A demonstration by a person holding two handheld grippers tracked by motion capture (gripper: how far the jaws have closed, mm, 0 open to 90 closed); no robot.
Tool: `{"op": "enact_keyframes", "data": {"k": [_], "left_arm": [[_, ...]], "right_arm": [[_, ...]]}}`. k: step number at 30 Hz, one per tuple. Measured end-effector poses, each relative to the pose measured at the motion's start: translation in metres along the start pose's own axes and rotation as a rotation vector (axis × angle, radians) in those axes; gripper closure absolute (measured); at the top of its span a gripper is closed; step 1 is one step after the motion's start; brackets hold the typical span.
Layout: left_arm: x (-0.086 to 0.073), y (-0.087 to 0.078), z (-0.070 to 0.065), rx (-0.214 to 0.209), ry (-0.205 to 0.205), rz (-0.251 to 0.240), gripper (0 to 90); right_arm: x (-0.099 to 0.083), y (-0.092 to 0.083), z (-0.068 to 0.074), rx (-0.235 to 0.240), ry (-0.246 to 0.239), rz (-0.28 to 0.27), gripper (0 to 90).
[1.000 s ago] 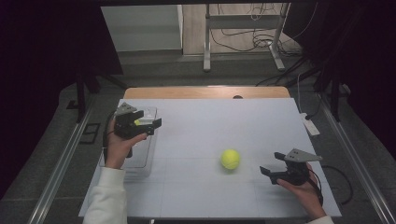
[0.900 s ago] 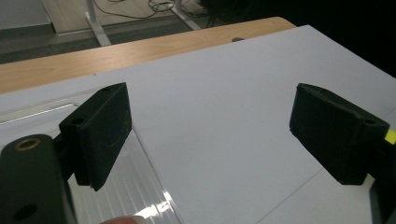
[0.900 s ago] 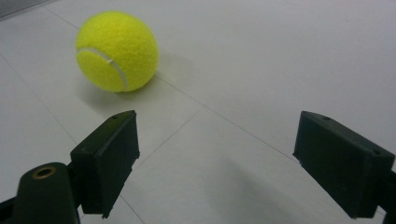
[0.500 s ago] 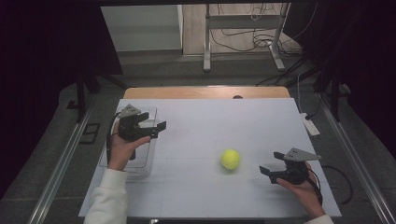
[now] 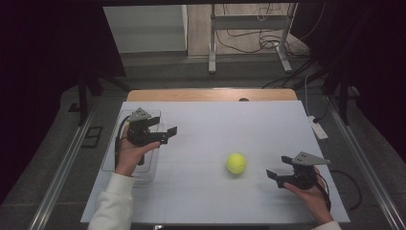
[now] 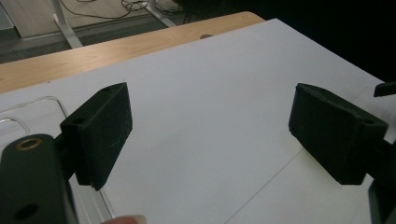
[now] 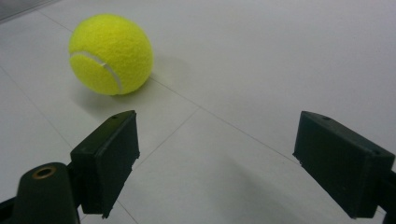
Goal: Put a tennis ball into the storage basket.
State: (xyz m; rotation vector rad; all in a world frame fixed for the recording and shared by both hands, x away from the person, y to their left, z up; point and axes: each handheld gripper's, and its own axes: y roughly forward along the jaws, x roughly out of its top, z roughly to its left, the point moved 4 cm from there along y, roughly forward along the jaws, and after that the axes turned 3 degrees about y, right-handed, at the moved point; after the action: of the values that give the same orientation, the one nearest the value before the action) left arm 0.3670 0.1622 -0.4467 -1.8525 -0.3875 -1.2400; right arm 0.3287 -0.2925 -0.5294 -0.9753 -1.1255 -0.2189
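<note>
Left hand-held gripper (image 5: 165, 135) shifted rightward off clear tray (image 5: 111, 163), jaws spread, empty, tennis ball (image 5: 236, 163) near spread right hand-held gripper (image 5: 276, 176)

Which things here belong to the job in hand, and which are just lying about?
In the job:
- tennis ball, on the white table
- clear tray, at the table's left edge
- left gripper, open
- right gripper, open, facing the ball

Lying about:
- white power strip
- metal stand
- floor cables

High view looks down over the table (image 5: 201, 120); 2 gripper views sit low – all share it.
</note>
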Motion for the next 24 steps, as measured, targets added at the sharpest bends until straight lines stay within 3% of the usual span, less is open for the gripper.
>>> {"op": "enact_keyframes", "data": {"k": [15,24], "left_arm": [[0.0,0.011,-0.006,0.005,0.017,0.028,14.3],[0.002,0.019,-0.017,-0.018,0.044,0.042,14.2]], "right_arm": [[-0.002,0.0,0.0,0.007,-0.006,0.007,14.3],[-0.004,-0.005,-0.001,0.002,-0.004,0.0,14.3]]}}
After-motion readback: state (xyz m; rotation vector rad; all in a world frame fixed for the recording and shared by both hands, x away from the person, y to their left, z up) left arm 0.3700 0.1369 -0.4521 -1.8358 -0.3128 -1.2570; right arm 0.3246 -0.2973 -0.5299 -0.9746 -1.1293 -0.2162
